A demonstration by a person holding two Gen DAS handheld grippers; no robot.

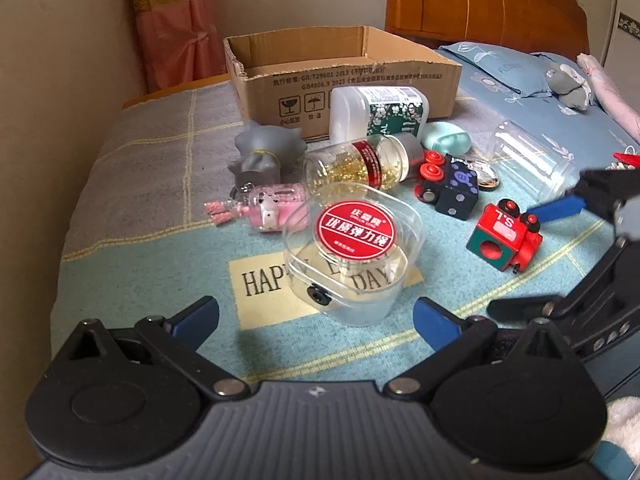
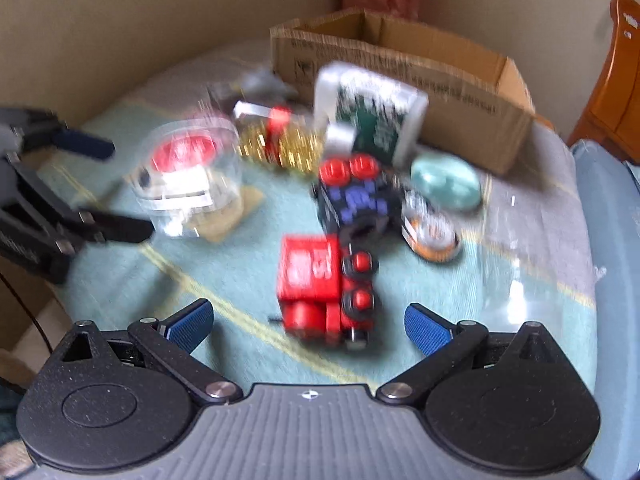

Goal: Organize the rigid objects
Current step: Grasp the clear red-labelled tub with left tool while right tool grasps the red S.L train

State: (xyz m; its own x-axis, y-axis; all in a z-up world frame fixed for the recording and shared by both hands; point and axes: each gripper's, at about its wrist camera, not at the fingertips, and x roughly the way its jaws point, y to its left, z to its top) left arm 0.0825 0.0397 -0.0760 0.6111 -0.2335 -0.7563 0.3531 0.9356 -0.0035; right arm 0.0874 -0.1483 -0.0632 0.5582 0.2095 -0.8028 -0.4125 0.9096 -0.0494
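Left gripper (image 1: 316,316) and right gripper (image 2: 308,326) spread wide.

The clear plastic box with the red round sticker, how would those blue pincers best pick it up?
Grip the clear plastic box across its two flat side walls, coming straight in from the front as the left gripper already faces it. Its jaws stand open to either side of the box, and the smooth, rounded corners would likely slip.

The cardboard box (image 1: 344,80) looks matt and rough. The clear plastic container (image 1: 352,248) is glossy. The red toy train (image 1: 506,236) seems painted wood, though it is blurred.
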